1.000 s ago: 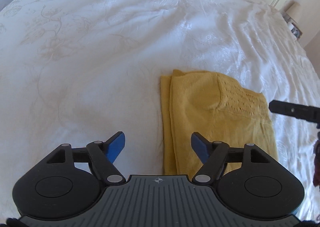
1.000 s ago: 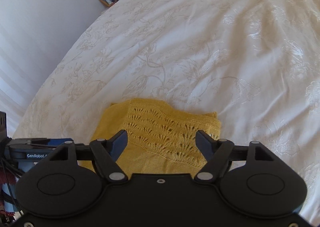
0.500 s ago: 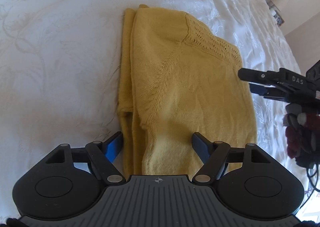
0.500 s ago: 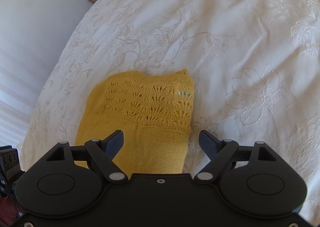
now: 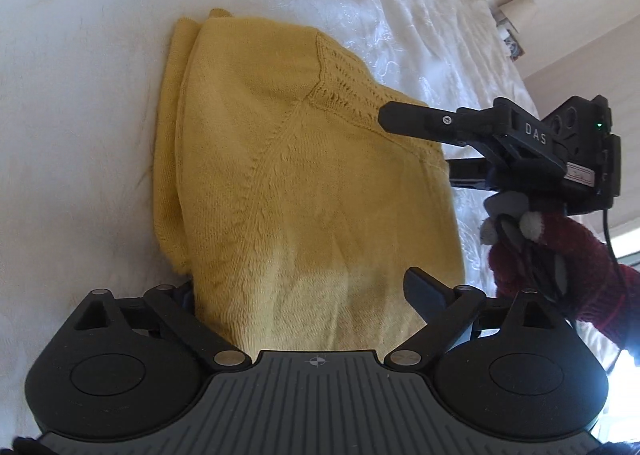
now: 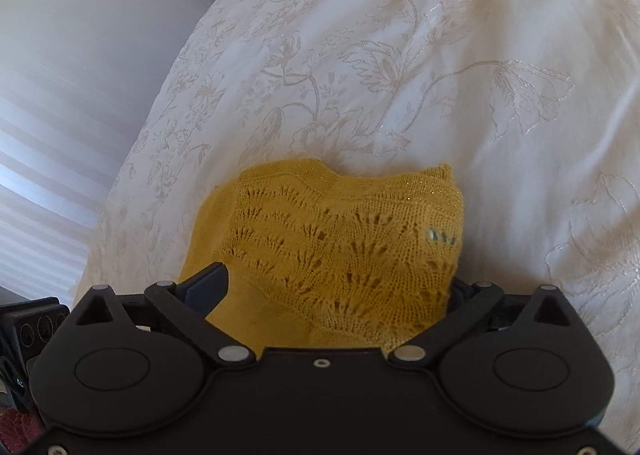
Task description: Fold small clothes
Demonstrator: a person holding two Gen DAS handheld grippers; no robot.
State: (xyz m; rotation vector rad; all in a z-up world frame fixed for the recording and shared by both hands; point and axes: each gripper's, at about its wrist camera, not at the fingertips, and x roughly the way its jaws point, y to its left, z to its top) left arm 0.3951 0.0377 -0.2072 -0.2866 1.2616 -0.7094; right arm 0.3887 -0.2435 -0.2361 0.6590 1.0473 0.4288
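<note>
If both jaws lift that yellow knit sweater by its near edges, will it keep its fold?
Probably not: the folded yellow knit sweater looks soft and floppy, its layers slumping on the white embroidered bedspread. The openwork lace yoke may stretch or snag. Its fuzzy knit probably grips well, so slipping seems unlikely.

Bright daylight fills both views, and the white bed (image 5: 72, 135) shines so much that its pattern fades. A soft shadow darkens the near part of the yellow sweater (image 5: 304, 191). Straight lines bend near the edges, and the corners go black.
</note>
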